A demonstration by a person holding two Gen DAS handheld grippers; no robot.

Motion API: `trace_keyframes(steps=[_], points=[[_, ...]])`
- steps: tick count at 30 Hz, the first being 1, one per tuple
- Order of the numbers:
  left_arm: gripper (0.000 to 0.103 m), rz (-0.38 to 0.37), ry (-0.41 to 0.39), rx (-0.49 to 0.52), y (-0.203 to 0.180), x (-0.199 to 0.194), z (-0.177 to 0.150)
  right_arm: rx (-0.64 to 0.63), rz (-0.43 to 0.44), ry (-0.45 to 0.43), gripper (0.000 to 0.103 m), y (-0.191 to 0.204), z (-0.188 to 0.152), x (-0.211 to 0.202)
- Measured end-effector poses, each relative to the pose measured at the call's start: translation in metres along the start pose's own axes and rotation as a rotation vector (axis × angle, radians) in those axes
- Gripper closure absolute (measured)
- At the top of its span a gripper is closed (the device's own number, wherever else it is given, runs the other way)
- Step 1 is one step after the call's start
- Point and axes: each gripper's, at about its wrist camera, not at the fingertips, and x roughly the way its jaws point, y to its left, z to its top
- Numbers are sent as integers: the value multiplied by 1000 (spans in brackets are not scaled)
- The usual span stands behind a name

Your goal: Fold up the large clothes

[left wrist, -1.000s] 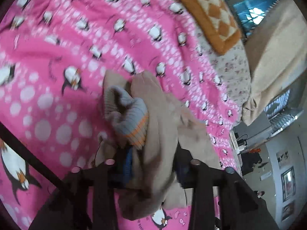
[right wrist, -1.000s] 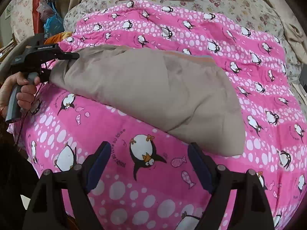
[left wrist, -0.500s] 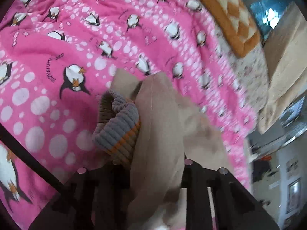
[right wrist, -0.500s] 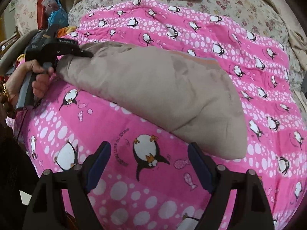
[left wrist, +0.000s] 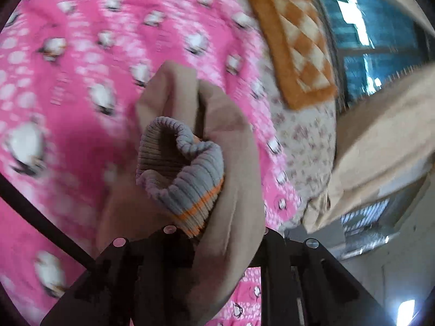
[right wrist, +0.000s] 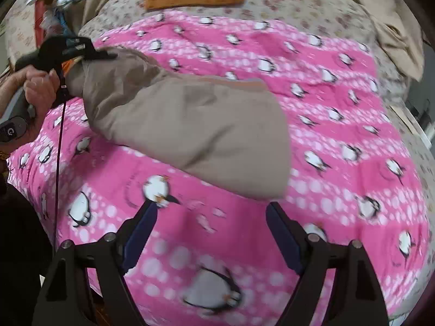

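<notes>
Item: large beige padded garment (right wrist: 195,125) with ribbed grey-orange knit cuff (left wrist: 187,179), on pink penguin-print quilt (right wrist: 339,114) covering bed.
Long axis: runs from quilt's left edge, raised end, down toward quilt's middle, rounded end resting flat.
Left gripper (right wrist: 89,54): jaws clamped on garment's raised end, cuff bunched just beyond the jaws.
Right gripper (right wrist: 209,214): jaws wide apart, empty, over quilt's near edge; garment's rounded end just ahead, slightly right. Right hand nearer free end; judged next grasp point.

Tan garment (right wrist: 190,125) on pink penguin-print blanket (right wrist: 339,135).
</notes>
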Motion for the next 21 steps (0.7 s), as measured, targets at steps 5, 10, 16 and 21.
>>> trace_keyframes(steps=[5, 10, 16, 21], points=[[101, 6, 67, 58, -52, 49, -43, 94, -63, -9, 18, -51, -21, -14], [101, 31, 162, 108, -72, 102, -96, 167, -130, -7, 18, -96, -47, -29], [99, 205, 213, 281, -53, 151, -150, 292, -135, -26, 18, -141, -67, -45], [89, 266, 170, 528, -70, 144, -182, 316, -124, -48, 18, -148, -62, -48]])
